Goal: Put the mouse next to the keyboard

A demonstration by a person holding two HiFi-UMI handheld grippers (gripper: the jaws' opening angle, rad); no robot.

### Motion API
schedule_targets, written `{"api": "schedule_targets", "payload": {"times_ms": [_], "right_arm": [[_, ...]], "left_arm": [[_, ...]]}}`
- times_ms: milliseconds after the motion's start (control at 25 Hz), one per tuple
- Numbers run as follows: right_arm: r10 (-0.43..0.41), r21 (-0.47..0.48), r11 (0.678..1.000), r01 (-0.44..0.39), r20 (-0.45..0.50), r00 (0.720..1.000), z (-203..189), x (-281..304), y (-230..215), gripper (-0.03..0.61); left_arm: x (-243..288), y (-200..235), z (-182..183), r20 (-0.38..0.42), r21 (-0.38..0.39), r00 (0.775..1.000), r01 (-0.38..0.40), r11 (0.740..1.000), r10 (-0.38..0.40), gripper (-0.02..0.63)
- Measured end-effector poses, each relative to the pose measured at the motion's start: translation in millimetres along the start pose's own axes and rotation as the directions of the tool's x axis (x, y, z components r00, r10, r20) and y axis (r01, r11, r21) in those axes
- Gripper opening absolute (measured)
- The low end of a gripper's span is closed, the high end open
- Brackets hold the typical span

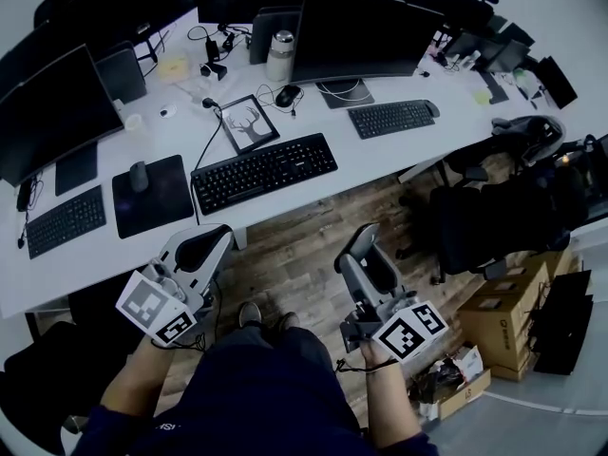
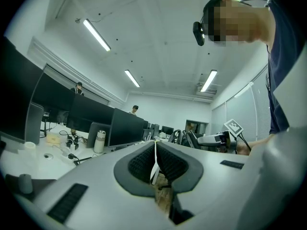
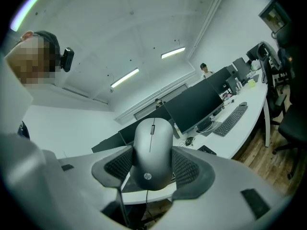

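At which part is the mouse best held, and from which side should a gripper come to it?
Grip the mouse by its two long flanks, on the rear half, coming from the logo end along its length. It is narrow there, with nearly parallel sides; the domed top would probably slip. The right gripper holds it just so.

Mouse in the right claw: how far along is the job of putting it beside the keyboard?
Done: the mouse is picked up, clamped between the pads of the right claw. In hand: that claw is held above the wooden floor, short of the desk. Left: carry it over and set it down beside the black keyboard. The left claw is shut and empty.
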State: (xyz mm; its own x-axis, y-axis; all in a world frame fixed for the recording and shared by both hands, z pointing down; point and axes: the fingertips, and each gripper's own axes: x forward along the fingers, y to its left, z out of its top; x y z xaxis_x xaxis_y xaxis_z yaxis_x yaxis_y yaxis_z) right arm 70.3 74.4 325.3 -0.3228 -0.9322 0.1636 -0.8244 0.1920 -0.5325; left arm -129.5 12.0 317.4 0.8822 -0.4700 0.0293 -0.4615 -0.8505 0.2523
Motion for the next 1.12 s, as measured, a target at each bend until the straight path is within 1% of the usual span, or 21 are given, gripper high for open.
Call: {"api": "schedule_targets", "payload": {"times_ms": [280, 520, 800, 1120], "right_arm": [[0.015, -0.011, 1.000, -0.015, -0.003, 1.000, 14.2, 25.9, -8.7, 0.262], [0.026, -0.003, 1.000, -0.026, -0.015, 1.000, 23.6, 48.0, -31.1, 0.262], [0.056, 0.018, 0.998, -0.055, -0.042, 0.998, 38.9, 81.9, -74.1, 0.262], [0.102, 0.048, 0.994, -0.098, -0.106, 0.989, 62.0, 125.0, -133.6, 0.262]], "left_arm": [[11.8, 18.4, 9.7, 0.011, 0.010, 1.000, -0.018, 1.000, 0.018, 0.035], [35.5, 31.2, 8.7, 0.003, 0.011, 0.999, -0.036, 0.999, 0.036, 0.035], [79.5, 51.3, 4.7, -0.016, 0.012, 0.997, -0.078, 0.997, 0.078, 0.035], [137.2, 72.4, -3.3, -0.055, -0.002, 0.986, -0.157, 0.988, 0.156, 0.035]]}}
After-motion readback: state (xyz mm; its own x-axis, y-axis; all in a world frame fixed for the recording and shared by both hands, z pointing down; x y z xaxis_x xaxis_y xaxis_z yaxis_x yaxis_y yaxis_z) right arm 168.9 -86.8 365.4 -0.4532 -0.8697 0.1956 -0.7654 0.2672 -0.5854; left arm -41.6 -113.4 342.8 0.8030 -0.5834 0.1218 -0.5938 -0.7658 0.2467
